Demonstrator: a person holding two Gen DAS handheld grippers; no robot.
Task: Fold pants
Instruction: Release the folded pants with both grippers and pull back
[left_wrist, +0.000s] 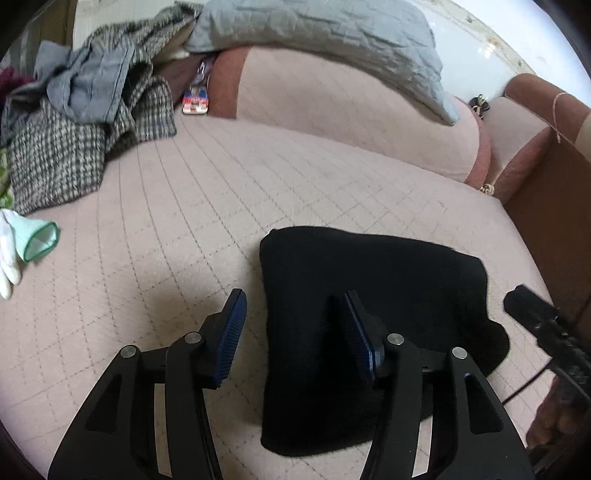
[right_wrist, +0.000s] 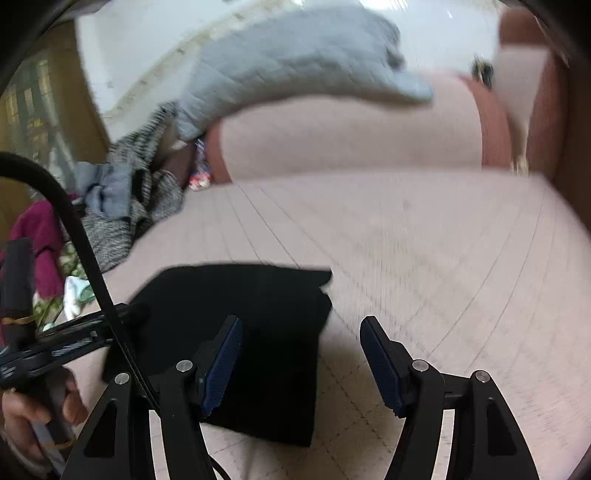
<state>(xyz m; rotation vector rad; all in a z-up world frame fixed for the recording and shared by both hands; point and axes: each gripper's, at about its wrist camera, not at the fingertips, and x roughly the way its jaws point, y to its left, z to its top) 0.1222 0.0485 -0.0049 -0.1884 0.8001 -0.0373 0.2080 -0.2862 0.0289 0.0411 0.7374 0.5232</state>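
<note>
Both tongs stand open and empty over the pink quilted sofa (left_wrist: 258, 177): the left tongs (left_wrist: 295, 328) at the bottom of the left view, the right tongs (right_wrist: 301, 356) at the bottom of the right view. Lower centre in each view, the black pants (left_wrist: 373, 314) lie folded into a compact block on the seat, so the fold looks finished and let go. Loose clothes (left_wrist: 85, 122) are heaped in the upper left, probably waiting their turn.
</note>
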